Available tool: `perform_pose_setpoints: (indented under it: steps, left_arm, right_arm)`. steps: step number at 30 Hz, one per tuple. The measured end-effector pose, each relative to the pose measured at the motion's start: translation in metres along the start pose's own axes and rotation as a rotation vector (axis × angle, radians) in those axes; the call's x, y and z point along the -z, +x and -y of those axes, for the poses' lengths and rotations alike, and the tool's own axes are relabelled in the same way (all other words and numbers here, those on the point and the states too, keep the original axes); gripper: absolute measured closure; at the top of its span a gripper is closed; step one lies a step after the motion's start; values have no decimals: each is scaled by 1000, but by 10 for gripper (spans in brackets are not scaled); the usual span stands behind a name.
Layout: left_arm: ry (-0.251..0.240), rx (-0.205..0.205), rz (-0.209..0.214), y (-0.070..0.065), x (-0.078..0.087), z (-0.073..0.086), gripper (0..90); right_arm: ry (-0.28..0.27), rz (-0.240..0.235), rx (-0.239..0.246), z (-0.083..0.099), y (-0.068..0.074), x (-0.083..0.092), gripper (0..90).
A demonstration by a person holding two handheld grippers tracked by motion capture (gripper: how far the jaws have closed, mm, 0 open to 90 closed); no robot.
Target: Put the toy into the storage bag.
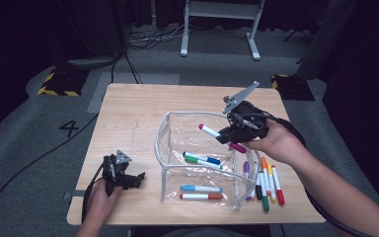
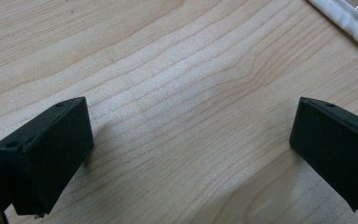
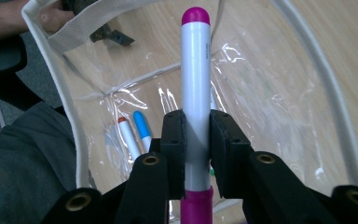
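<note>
A white marker with magenta ends (image 1: 211, 131) hangs tilted over the open top of a clear pouch with white trim (image 1: 164, 143). My right gripper (image 1: 226, 136) is shut on its barrel. In the right gripper view the marker (image 3: 196, 70) stands up between the two pads, gripper (image 3: 196, 135), with the pouch (image 3: 317, 79) below it. Inside the pouch lie a blue marker (image 1: 205, 159), a green one (image 1: 197, 161), another blue one (image 1: 201, 188) and a red one (image 1: 201, 196). My left gripper (image 1: 128, 178) rests open on the table's front left, jaws wide apart over bare wood (image 2: 191, 144).
Several loose markers (image 1: 266, 185) lie on the wooden table (image 1: 128, 113) right of the pouch, near the front right edge. The pouch's white trim (image 2: 349, 18) crosses the top right corner of the left gripper view. Cables and a white stand (image 1: 222, 24) are on the floor beyond.
</note>
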State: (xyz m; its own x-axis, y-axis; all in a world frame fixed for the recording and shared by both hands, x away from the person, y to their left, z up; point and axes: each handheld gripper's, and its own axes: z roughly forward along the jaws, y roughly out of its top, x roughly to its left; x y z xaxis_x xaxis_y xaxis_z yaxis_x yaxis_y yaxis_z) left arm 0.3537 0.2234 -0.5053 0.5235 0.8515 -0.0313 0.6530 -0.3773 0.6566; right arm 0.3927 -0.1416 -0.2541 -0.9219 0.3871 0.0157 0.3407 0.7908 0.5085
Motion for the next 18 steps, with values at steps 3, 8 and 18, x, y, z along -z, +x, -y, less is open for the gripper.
perform_pose_setpoints:
  steps: [3, 8, 18]
  left_arm:
    - [0, 0, 0, 0, 0, 0, 0]
    - [0, 0, 0, 0, 0, 0, 0]
    - [0, 0, 0, 0, 0, 0, 0]
  right_arm:
    - [19, -28, 17, -2, 3, -12, 762]
    - [70, -47, 33, -5, 6, -33, 762]
    - [147, -91, 39, -4, 5, -71, 763]
